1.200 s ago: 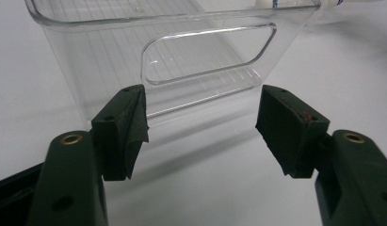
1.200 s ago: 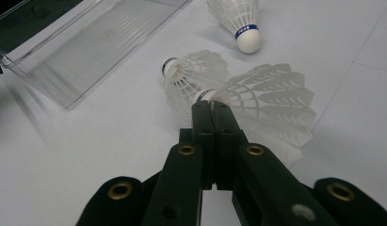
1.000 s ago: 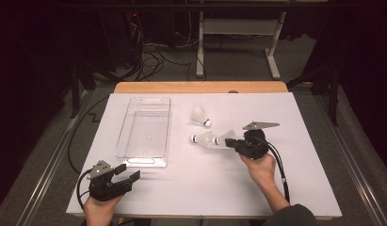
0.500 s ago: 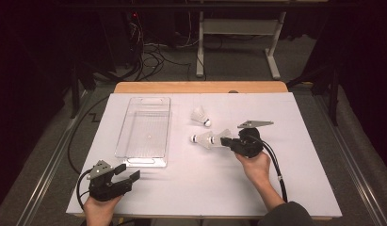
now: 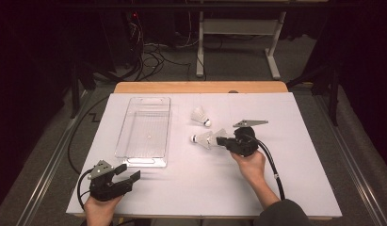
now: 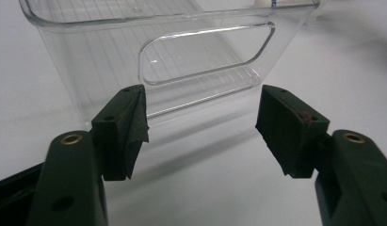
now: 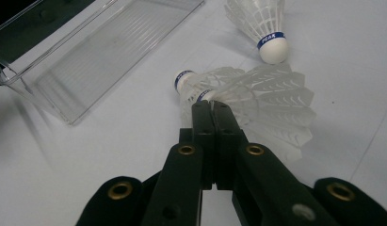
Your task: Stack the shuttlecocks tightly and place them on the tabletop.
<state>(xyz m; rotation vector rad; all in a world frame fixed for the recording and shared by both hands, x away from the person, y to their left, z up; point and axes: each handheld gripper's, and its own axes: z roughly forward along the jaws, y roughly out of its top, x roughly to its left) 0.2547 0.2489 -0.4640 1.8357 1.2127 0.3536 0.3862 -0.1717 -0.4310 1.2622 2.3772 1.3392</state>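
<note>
At the near left corner of the white table (image 5: 285, 188), a hand holds the left gripper (image 5: 127, 173). Its two black jaws stand wide apart with nothing between them. In the left gripper view, the short end wall of the clear plastic tray (image 6: 181, 66) stands just past the jaws.

A little farther in, on the right side, the other hand (image 5: 250, 165) holds the right gripper (image 5: 219, 140). Its jaws are pressed tight together on the thin skirt of a white shuttlecock (image 7: 271, 101). This pinched shuttlecock is near the middle of the table, to the right of the tray. A second shuttlecock (image 7: 193, 82) lies touching it, its round tip with the blue band pointing toward the tray.

Farther back, a third shuttlecock (image 5: 200, 115) lies alone on the table.

The tray (image 5: 134, 160) lies on the left half of the table, long side running away from the person. Beyond the white cover is the table's wooden edge (image 5: 200, 87).
</note>
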